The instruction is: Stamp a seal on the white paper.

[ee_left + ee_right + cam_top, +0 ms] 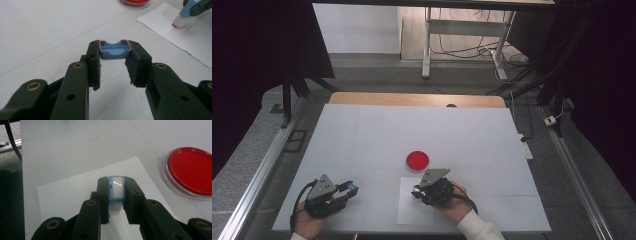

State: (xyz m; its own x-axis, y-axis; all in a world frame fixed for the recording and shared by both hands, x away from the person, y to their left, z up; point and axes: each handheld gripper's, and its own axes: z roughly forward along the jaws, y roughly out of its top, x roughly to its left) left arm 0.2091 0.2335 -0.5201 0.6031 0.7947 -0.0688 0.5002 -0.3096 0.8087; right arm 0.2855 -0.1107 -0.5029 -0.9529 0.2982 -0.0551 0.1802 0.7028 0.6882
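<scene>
Stamp (117,191) is clamped in your right gripper (421,191), tip down on the paper sheet (75,195); left gripper (113,63) grips its blue cap (114,50). Press straight, don't smear, avoid the red dish (191,171).

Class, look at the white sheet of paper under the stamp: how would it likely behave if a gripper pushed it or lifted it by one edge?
The sheet of paper lies flat and thin on the smooth white table, so a push would probably slide it easily. Lifted by one edge, it would likely droop rather than stay stiff. With the stamp in the right gripper pressing on it, it may stay put.
</scene>
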